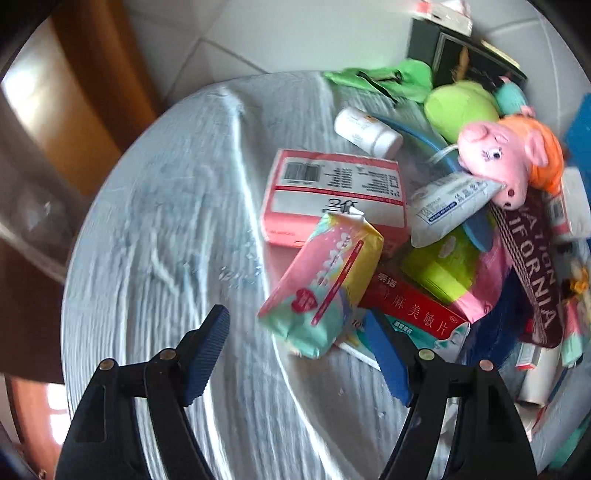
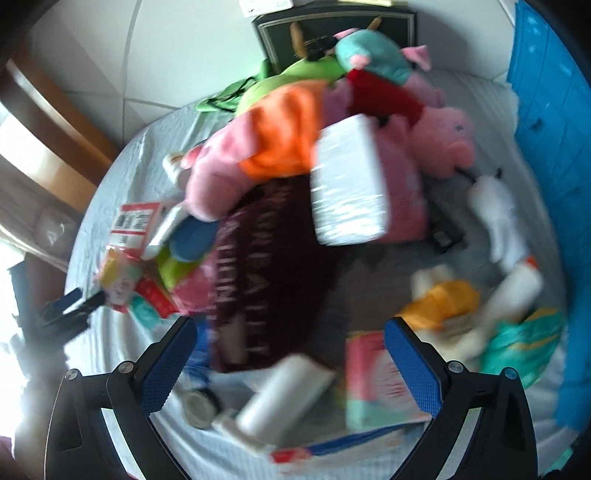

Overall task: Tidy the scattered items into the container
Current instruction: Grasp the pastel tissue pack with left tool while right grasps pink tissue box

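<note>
A heap of scattered items covers the right half of a round, cloth-covered table (image 1: 166, 221). My left gripper (image 1: 299, 350) is open and hangs low over the cloth, with a pastel pad packet (image 1: 325, 284) just beyond its fingertips and nothing between the pads. A pink tissue pack (image 1: 332, 192), a red medicine box (image 1: 413, 310), a white bottle (image 1: 367, 131) and a pink pig plush (image 1: 506, 158) lie further on. My right gripper (image 2: 291, 365) is open above a maroon lettered cloth (image 2: 273, 266) and a white roll (image 2: 284, 395). The blue container (image 2: 550, 129) stands at the right.
The right wrist view is motion-blurred. A green plush (image 1: 458, 107) and a green cloth (image 1: 384, 79) lie at the far side, with a dark box (image 2: 332, 29) behind them. A wooden door (image 1: 74, 96) and a tiled floor (image 1: 295, 33) lie beyond the table. The left gripper (image 2: 70, 306) shows at the table's left edge.
</note>
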A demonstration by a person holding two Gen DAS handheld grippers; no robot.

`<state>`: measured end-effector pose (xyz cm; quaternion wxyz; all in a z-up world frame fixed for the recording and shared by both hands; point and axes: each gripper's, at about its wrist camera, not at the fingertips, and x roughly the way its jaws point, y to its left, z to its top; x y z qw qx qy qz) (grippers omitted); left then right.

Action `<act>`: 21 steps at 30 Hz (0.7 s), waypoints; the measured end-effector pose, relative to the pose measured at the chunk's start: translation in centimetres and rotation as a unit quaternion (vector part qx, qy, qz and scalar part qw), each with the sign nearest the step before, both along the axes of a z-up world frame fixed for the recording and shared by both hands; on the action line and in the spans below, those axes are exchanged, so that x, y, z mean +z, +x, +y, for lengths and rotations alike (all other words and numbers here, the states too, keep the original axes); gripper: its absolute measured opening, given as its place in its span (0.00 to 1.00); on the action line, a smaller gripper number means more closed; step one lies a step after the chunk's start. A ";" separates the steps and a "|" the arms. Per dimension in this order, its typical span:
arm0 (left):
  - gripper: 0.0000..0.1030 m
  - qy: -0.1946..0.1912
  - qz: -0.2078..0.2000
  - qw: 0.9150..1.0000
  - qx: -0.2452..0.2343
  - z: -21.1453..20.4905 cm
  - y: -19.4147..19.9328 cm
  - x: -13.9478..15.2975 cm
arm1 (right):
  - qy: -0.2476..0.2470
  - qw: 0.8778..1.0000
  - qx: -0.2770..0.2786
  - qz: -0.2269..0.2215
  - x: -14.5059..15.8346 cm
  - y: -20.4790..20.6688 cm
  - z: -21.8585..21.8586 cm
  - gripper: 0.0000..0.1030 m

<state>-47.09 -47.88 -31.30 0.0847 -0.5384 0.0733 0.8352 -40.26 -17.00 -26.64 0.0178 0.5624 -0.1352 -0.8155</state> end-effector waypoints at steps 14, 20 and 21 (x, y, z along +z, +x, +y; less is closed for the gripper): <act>0.47 0.036 0.039 0.995 0.082 -7.9 -2.5 1.0 | 0.032 0.989 0.137 0.038 0.5 -7.9 -16.5 1.00; 0.47 0.045 0.040 0.988 0.140 -8.1 -1.4 0.1 | 0.120 0.953 0.272 0.057 -2.2 -12.7 -22.9 0.99; 0.47 0.051 0.036 0.987 0.149 -7.8 -1.5 -0.2 | 0.132 0.945 0.293 0.061 -2.7 -13.3 -23.5 0.99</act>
